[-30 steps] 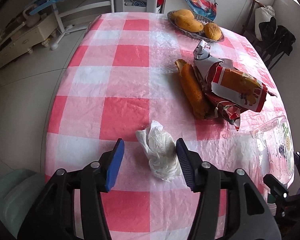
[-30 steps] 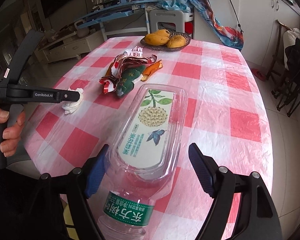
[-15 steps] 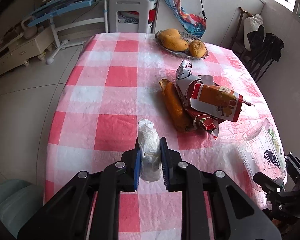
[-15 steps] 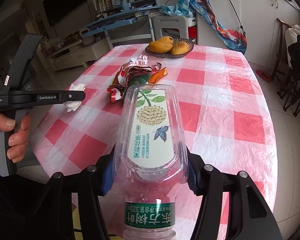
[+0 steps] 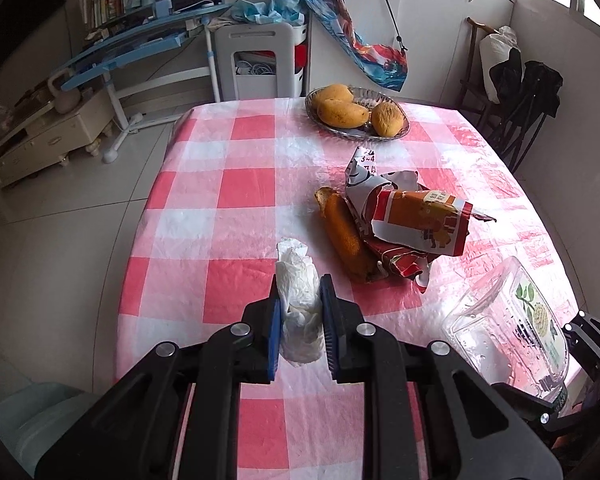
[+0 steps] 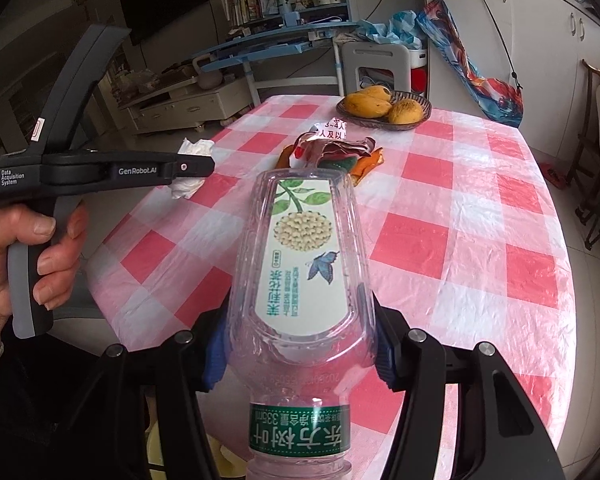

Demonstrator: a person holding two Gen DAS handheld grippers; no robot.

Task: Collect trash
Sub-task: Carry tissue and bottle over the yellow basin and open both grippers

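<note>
The left gripper has just closed its blue pads on a crumpled white tissue over the checked tablecloth — torn wrappers beyond, a clear bottle at right.

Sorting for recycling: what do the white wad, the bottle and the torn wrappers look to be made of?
White wad: soft tissue paper, matte and crinkled. Bottle: clear thin plastic, glossy, table visible through it, with a printed label. Torn wrappers: probably printed film or foil-lined plastic, since a shiny silvery inside shows in the right wrist view; coated paper cannot be ruled out.

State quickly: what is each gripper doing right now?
Left gripper: closed on the crumpled tissue.
Right gripper: closed on the empty plastic bottle.
</note>
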